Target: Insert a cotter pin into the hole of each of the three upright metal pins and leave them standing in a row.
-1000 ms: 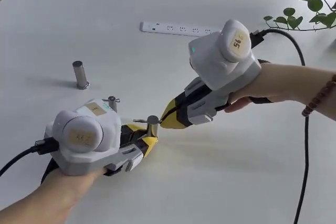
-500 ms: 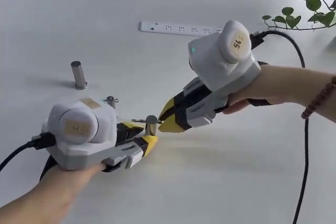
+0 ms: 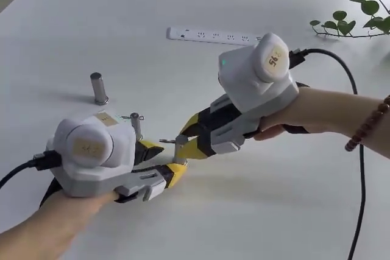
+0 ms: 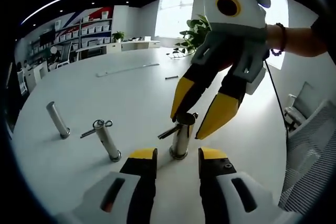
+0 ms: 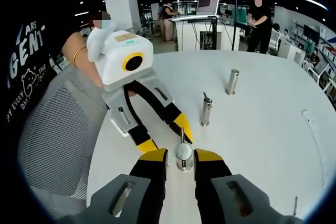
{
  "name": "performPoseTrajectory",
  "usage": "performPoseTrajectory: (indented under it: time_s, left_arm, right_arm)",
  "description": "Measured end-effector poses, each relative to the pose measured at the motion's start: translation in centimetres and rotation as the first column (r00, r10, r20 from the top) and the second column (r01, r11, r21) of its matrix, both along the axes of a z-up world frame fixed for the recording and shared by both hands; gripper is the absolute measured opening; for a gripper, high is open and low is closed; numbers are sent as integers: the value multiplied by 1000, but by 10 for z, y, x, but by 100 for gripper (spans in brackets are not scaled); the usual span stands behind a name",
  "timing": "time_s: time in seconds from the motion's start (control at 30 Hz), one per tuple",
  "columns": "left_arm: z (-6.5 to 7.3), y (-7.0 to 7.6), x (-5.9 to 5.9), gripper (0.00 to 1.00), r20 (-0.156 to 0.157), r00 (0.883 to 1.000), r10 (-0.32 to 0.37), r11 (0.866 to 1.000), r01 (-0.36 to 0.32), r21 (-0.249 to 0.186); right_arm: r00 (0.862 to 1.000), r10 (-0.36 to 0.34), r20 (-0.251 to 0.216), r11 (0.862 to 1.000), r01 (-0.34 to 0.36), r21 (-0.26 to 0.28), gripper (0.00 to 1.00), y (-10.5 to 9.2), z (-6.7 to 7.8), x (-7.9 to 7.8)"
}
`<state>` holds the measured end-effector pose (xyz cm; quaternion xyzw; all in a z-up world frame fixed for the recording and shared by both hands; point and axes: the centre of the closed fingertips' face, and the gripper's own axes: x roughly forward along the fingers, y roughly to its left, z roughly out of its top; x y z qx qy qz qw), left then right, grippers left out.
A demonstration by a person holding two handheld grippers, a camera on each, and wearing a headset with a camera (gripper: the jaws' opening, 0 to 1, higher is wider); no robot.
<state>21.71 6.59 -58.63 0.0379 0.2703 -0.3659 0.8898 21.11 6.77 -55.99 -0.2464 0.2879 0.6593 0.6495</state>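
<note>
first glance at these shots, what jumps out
The two tools meet nose to nose at mid-table. The left tool flanks the base and the right tool the top of one upright pin, which has a cotter pin through its head; both tools have their jaws apart. Beside it stands a second pin, likewise fitted, and farther off a bare pin.
</note>
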Motion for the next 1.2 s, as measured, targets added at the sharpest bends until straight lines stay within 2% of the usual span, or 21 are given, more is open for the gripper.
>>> performPoseTrajectory:
  time_s: [0.3,0.6,0.77,0.93,1.2]
  left_arm:
    - [1,2,-2,31,4,1000,-9,1000,9,5]
    - [4,5,-2,31,4,1000,-8,1000,8,2]
    - [7,9,-7,32,7,1000,-14,1000,14,-1]
    - [6,11,-10,33,15,999,-39,999,39,20]
    - [8,13,-14,34,18,998,-58,998,58,20]
  right_arm:
    - [1000,-18,25,1000,18,1,14,3,-3,1]
    - [999,-7,43,1000,6,3,9,3,-7,6]
    - [999,1,49,1000,-2,5,9,3,-7,7]
    - [999,-3,45,1000,2,11,9,3,-7,8]
    - [999,-3,37,1000,3,11,9,3,-7,8]
